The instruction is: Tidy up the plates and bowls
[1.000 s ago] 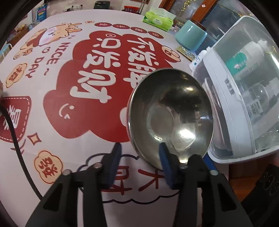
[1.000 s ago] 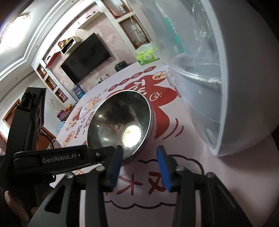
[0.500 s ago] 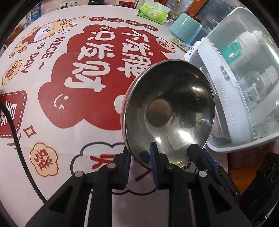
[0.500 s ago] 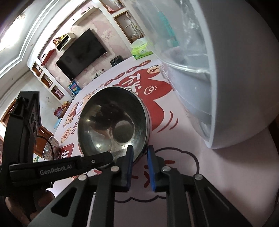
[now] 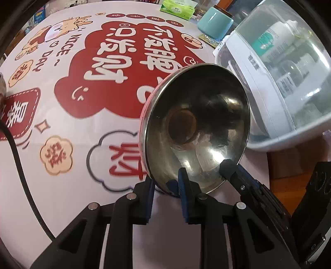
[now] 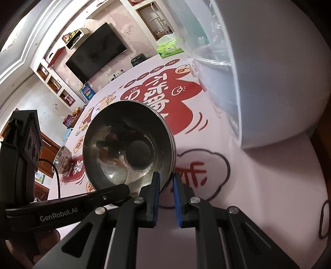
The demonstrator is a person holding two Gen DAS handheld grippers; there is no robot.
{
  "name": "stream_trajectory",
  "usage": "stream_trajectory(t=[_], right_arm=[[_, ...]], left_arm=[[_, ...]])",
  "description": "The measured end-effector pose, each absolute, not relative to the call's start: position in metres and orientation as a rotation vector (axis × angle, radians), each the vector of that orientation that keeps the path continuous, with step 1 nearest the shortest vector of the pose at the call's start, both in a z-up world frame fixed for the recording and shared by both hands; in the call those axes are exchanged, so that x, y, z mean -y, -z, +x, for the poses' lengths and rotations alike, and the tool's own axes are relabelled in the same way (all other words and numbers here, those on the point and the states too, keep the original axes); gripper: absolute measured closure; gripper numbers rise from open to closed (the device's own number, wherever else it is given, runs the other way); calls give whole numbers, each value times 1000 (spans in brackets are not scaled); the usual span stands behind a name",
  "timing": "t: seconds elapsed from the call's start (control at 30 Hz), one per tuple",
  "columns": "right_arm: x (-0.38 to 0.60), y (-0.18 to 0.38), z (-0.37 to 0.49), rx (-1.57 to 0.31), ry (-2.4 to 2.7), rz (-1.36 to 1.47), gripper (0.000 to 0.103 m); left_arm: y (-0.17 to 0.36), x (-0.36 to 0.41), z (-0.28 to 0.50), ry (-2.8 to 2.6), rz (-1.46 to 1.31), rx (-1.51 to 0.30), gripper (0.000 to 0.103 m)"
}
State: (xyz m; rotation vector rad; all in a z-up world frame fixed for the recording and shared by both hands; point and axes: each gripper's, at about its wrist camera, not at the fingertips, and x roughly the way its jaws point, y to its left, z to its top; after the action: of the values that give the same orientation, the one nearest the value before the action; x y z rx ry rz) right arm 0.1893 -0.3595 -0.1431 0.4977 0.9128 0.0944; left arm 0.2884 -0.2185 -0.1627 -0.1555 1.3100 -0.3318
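A steel bowl [image 5: 196, 128] is tilted up off the printed tablecloth [image 5: 62, 128], its inside facing both cameras. My left gripper [image 5: 166, 192] is shut on the bowl's near rim, one blue pad inside and one outside. Just to its right, my right gripper [image 5: 238, 175] pinches the same rim. In the right wrist view the bowl [image 6: 128, 144] shows its rim between the pads of the right gripper [image 6: 166, 192], whose jaws are closing tight on it. The left gripper [image 6: 113, 192] reaches in from the left. A second steel bowl [image 6: 62, 159] sits far left on the table.
A white container with a clear domed lid [image 5: 279, 87] stands close on the right of the bowl, also large in the right wrist view [image 6: 269, 72]. A teal cup [image 5: 215, 22] and a green tissue pack [image 5: 178, 8] sit at the far edge. A black cable [image 5: 20, 165] crosses the left side.
Both grippers went from open beside the bowl to shut on its near rim. The bowl has since tipped up and shifted with them.
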Motion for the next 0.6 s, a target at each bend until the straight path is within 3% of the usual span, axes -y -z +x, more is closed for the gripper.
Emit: stream_trajectory(t=[0.6], right_arm=[[336, 111, 130, -931, -149, 422, 91]], left_arm=[[129, 198, 219, 344, -169, -1287, 82]])
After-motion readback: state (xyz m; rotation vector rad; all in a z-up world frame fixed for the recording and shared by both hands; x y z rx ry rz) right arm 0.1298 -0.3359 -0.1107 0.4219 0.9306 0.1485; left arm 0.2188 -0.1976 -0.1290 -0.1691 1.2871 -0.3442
